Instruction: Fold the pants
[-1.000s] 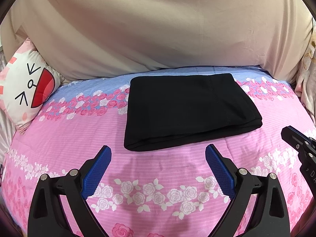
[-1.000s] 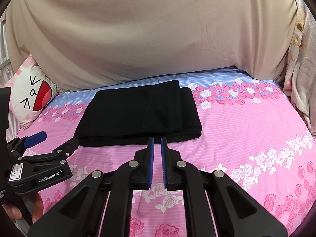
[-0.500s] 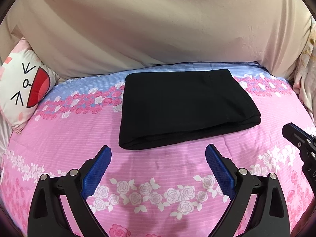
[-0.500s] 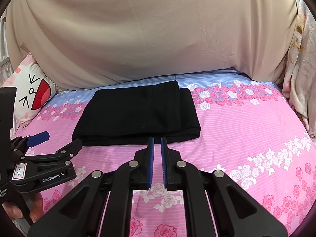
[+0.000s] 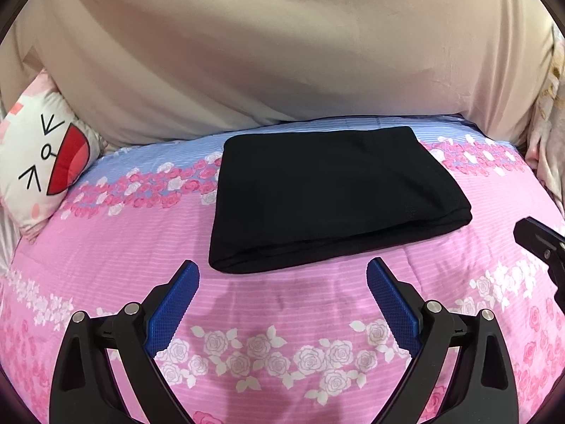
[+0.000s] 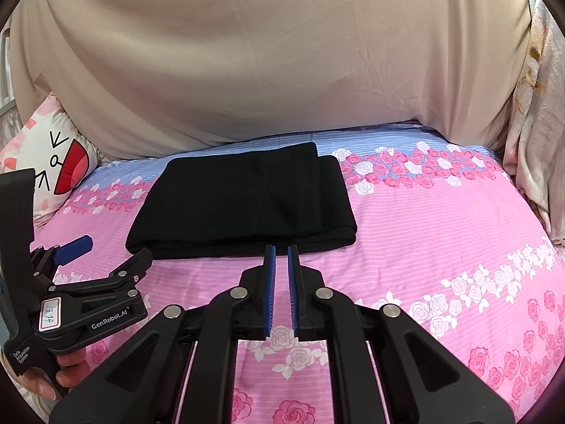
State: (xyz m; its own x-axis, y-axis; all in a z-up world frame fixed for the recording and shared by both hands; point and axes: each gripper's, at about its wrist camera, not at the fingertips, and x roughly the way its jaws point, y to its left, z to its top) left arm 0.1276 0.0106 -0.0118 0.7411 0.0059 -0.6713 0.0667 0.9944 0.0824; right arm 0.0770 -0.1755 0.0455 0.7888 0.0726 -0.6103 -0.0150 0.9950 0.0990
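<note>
- Black knit cloth: the pants point(image 5: 332, 194) lie folded into a flat, thick rectangle on the bed point(image 5: 106, 247), toward its far side, near the beige cover point(image 5: 282, 53) draped behind.
- Seen from the right wrist, the upper layer stops short of the bundle's right end, so a lower layer shows there as a narrow step; a stitched seam runs across the top layer.
- The near long edge is rounded and shows several stacked layers, which suggests a fold line rather than loose hems.
- Handling, as a judgement: the fabric looks soft, limp and light, with no stiffness of its own. Lifted by one corner it would likely sag and let the layers slide apart.
- The matte surface looks grippy rather than slick, and the ribbed blue pads should hold it without much squeeze. Nothing about it is fragile.
- The best hold, probably, is at the two ends of one edge, pinching all layers together, one tool to each end, so the stack stays square.
- The quilted bedspread beneath is soft, so a low pinch risks catching the pink cover along with the pants.
- The left tool point(image 5: 282, 279) hangs above the bed just short of the near edge, jaws spread wide and empty.
- The right tool point(image 6: 281, 258) has its pads almost together with only a thin gap, nothing between them, its tips just short of the pants.
- A cartoon-face pillow point(image 5: 42, 162) sits well apart at the left.
</note>
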